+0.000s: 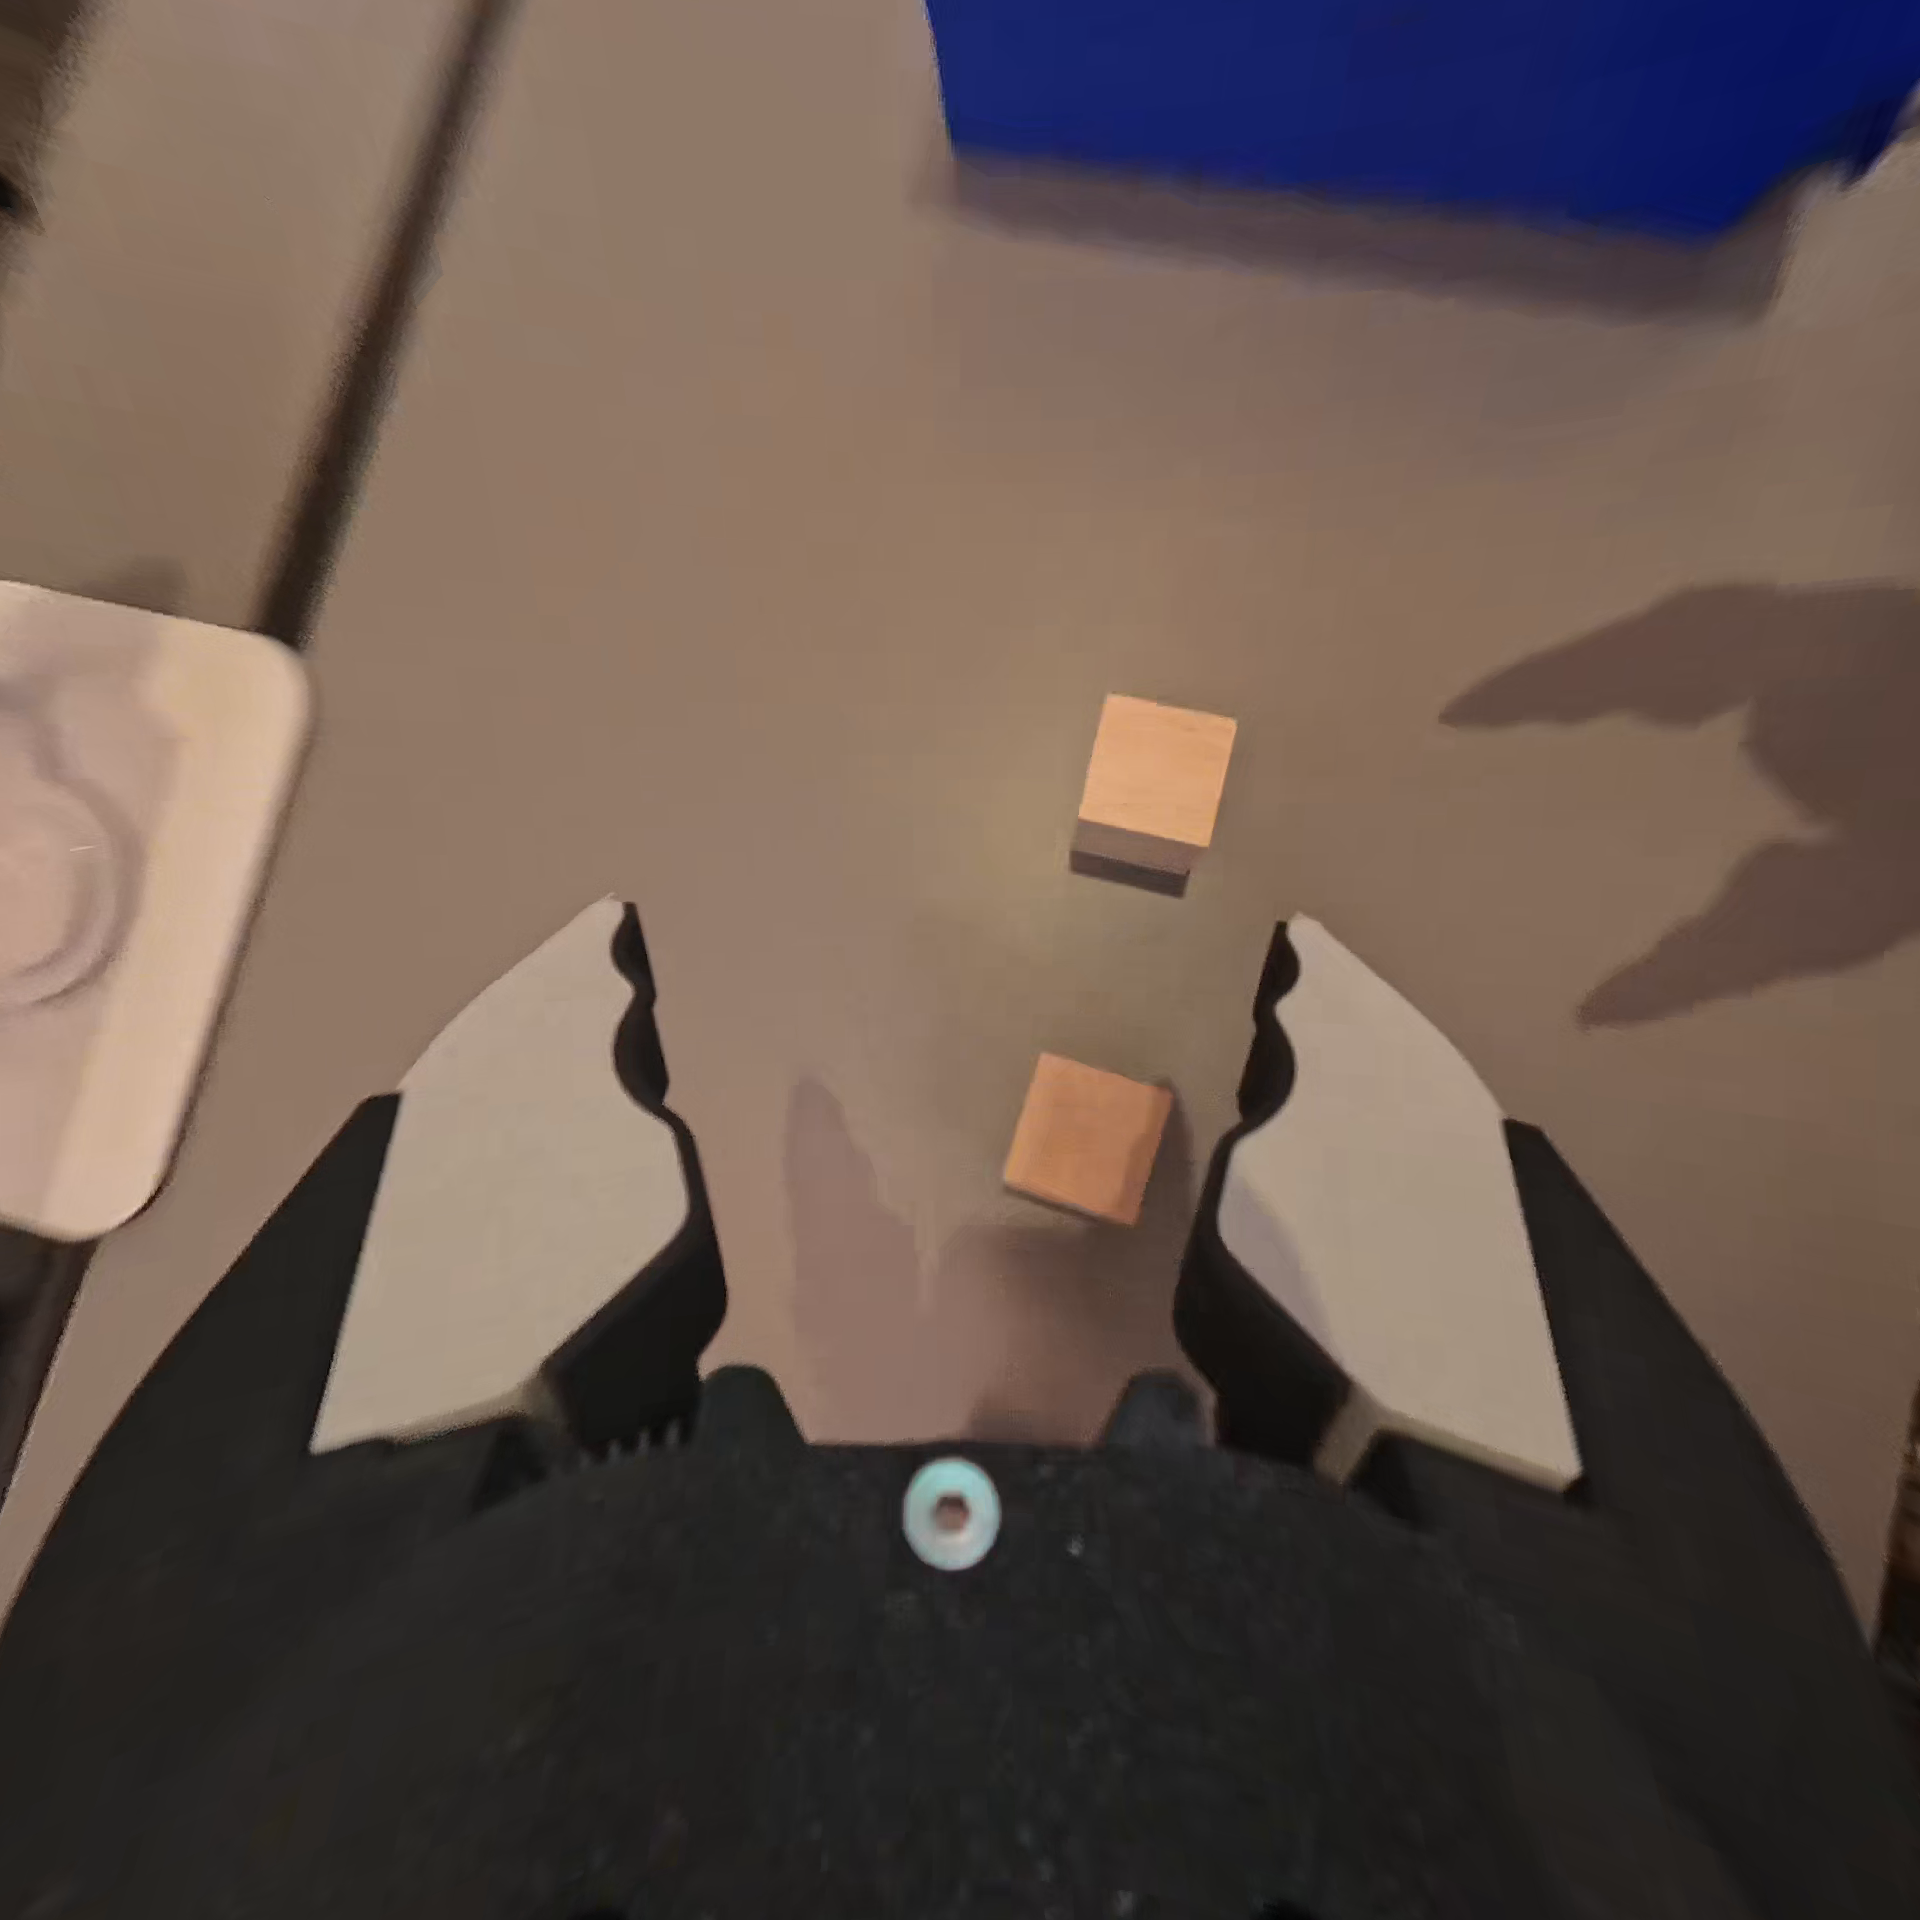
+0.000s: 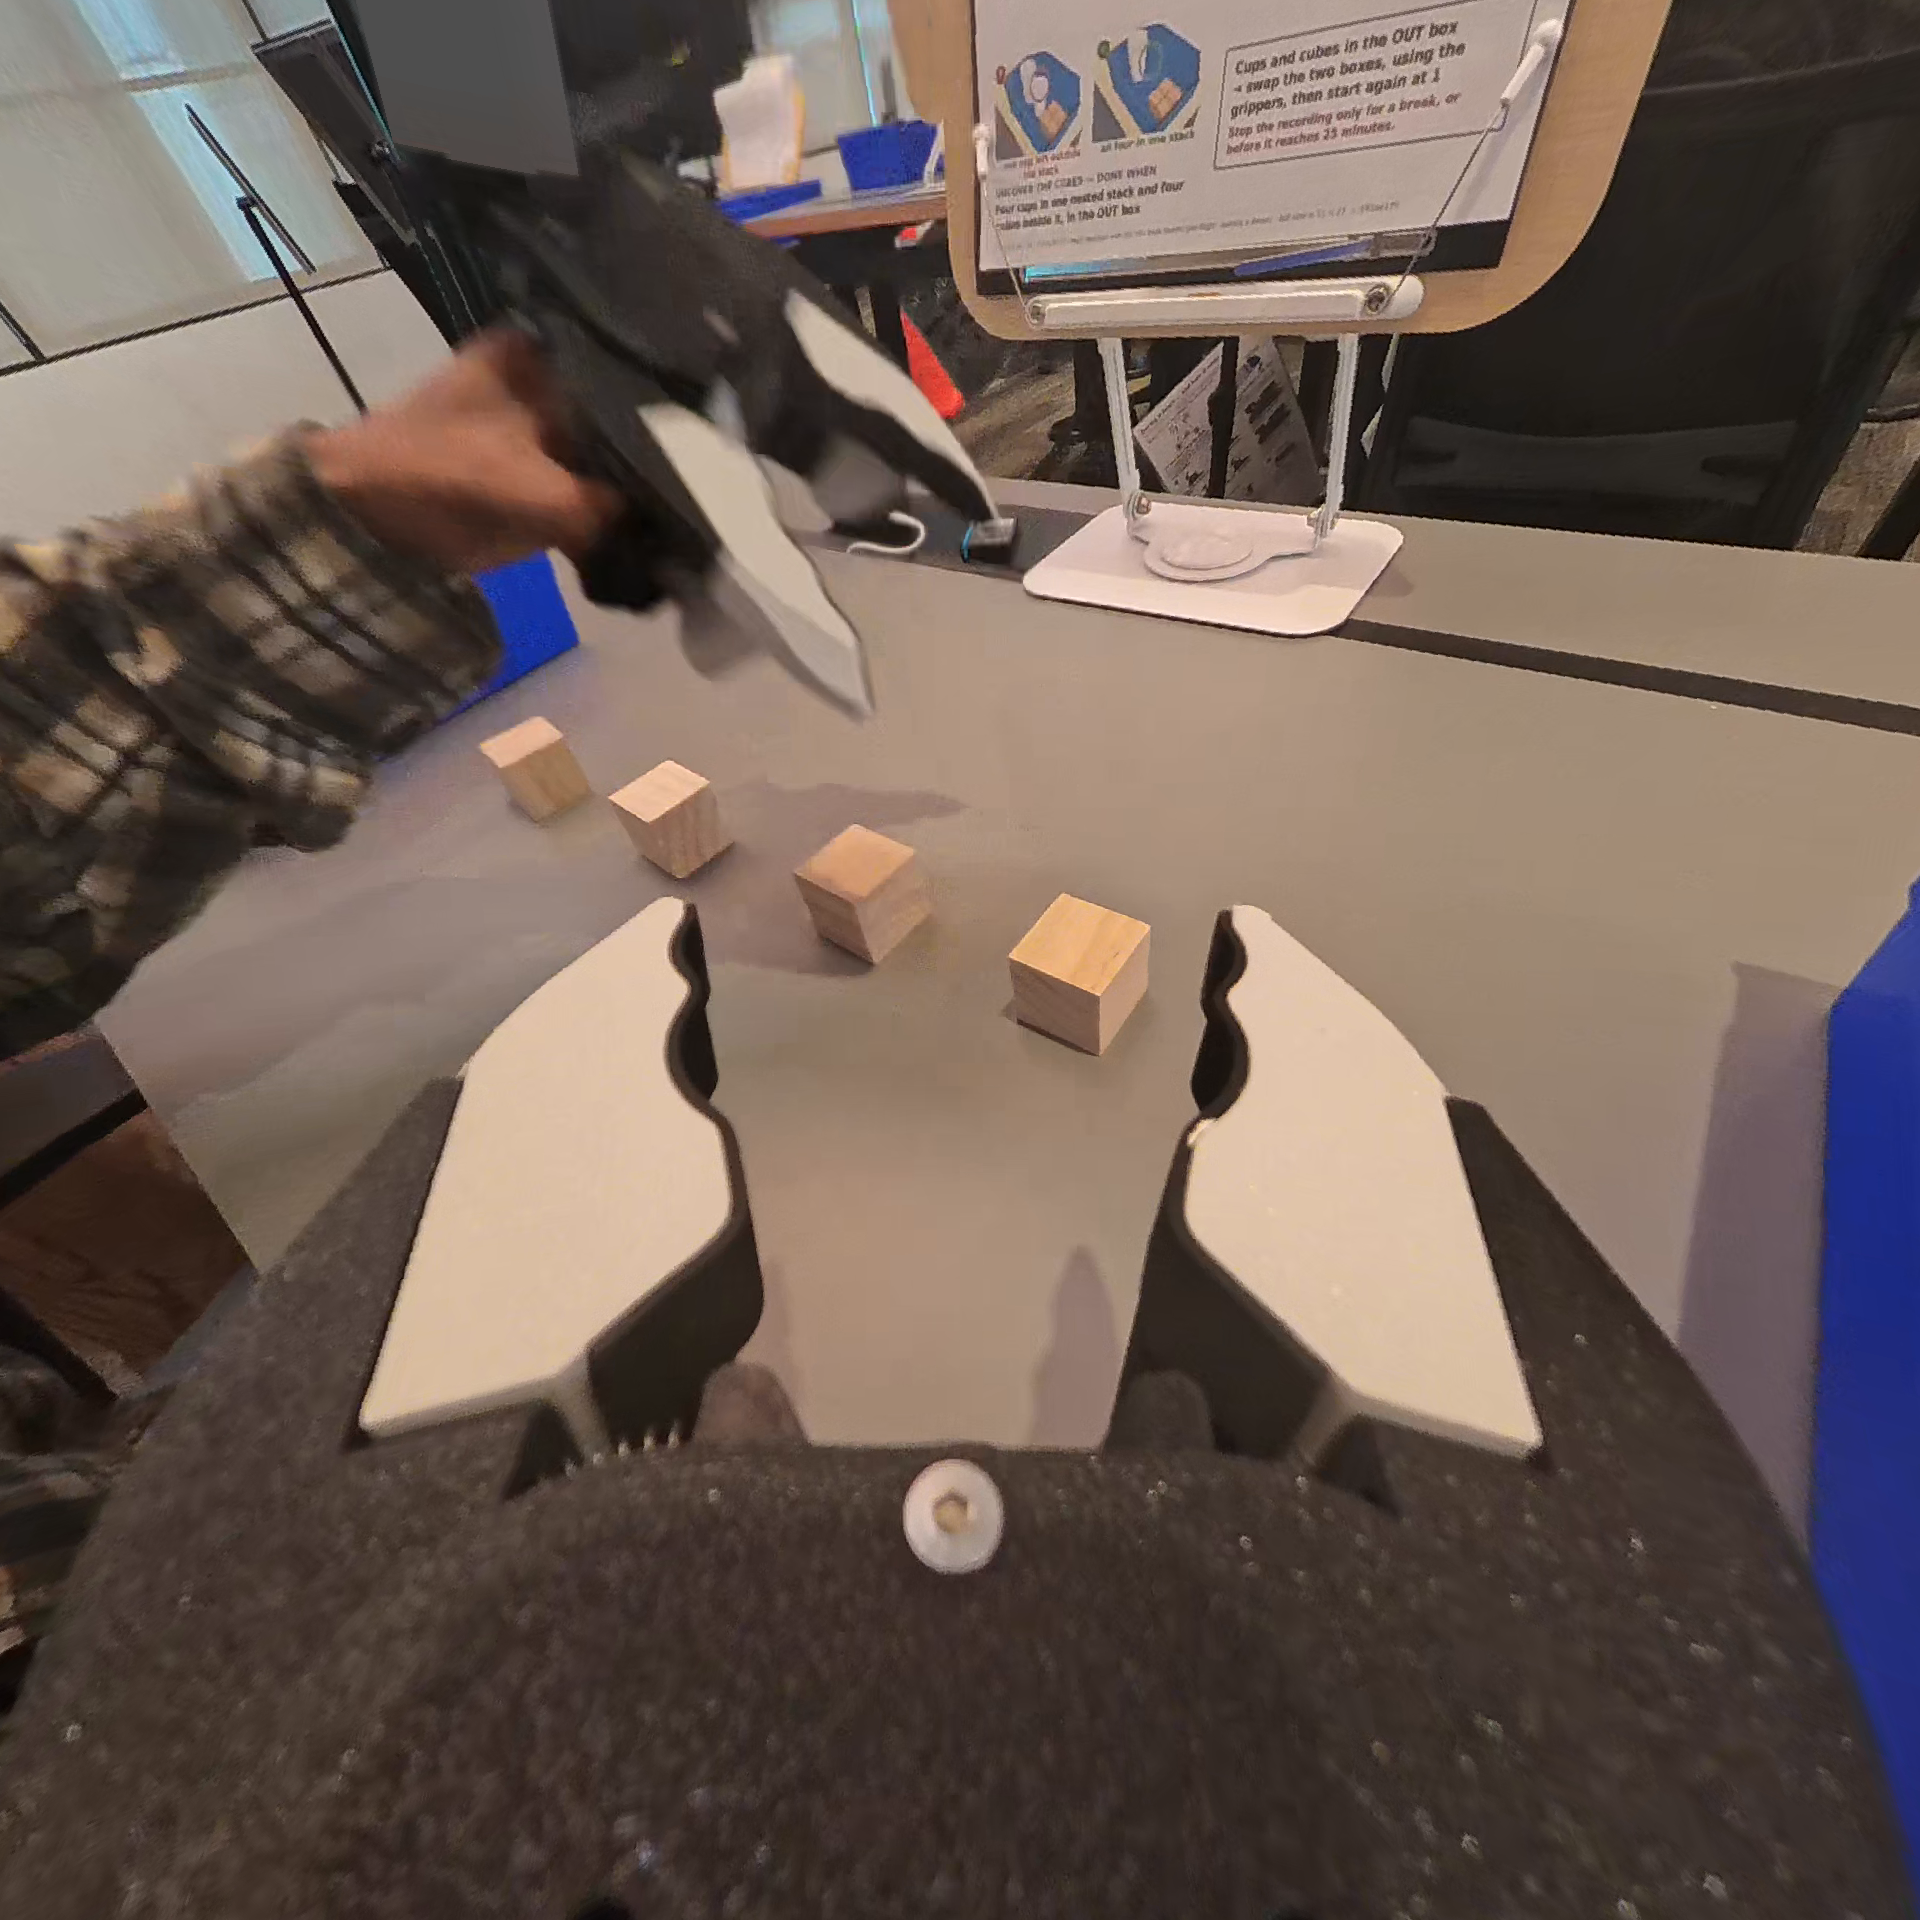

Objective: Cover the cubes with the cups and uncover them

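Your right gripper (image 2: 954,914) is hovering low over the grey table (image 2: 1455,831), jaws spread wide, gripping nothing. Your left gripper (image 1: 951,914) is hanging above the table, likewise spread and empty. Four wooden cubes are sitting uncovered in a diagonal row: nearest cube (image 2: 1078,971), second cube (image 2: 862,891), third cube (image 2: 670,817), farthest cube (image 2: 535,767). Blue bins are flanking them: one bin (image 2: 1870,1299) beside your right gripper, another bin (image 2: 530,613) behind your sleeve (image 2: 187,675). A document stand (image 2: 1216,561) is standing at the far edge.

grey table (image 2: 1351,831), bright windows (image 2: 156,135) behind left, dark chair (image 2: 1662,364) beyond.
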